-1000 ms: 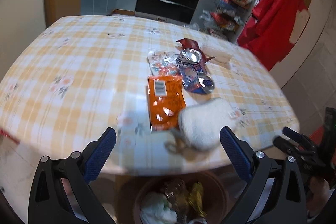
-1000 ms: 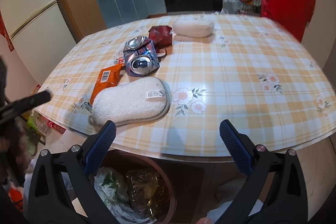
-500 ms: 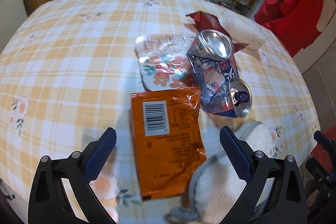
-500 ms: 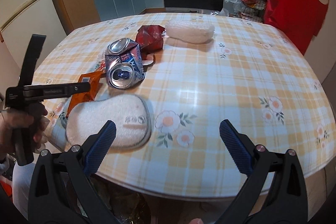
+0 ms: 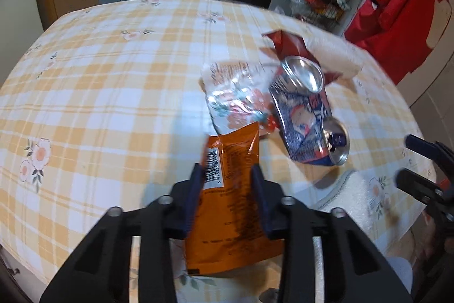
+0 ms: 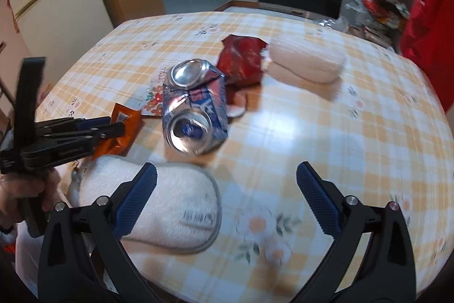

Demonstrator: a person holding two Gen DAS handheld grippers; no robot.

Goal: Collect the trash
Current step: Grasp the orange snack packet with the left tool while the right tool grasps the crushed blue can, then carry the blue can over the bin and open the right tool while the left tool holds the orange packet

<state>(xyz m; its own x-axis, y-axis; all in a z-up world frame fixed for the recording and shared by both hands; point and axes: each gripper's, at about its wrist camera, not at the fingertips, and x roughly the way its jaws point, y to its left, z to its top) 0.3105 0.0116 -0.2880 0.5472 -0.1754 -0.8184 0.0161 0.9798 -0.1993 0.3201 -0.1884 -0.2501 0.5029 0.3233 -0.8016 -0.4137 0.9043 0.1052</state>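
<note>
Pinching the orange snack packet [image 5: 232, 206] near the table's [image 5: 113, 104] front edge, the left gripper [image 5: 227, 183] has just been closing its jaws onto the wrapper. Beyond lie a clear floral wrapper [image 5: 235, 101], a crushed can [image 5: 306, 115] and a red wrapper [image 5: 289, 44]. The right gripper [image 6: 227, 200] hovers spread wide over a white cloth pad [image 6: 176, 206].

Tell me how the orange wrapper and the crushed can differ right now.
The orange wrapper is a flat foil packet; the crushed can is a dented metal cylinder. The left gripper has just been closing on the wrapper's sides; the can lies free, ungripped. Both are trash on the checked tablecloth.
</note>
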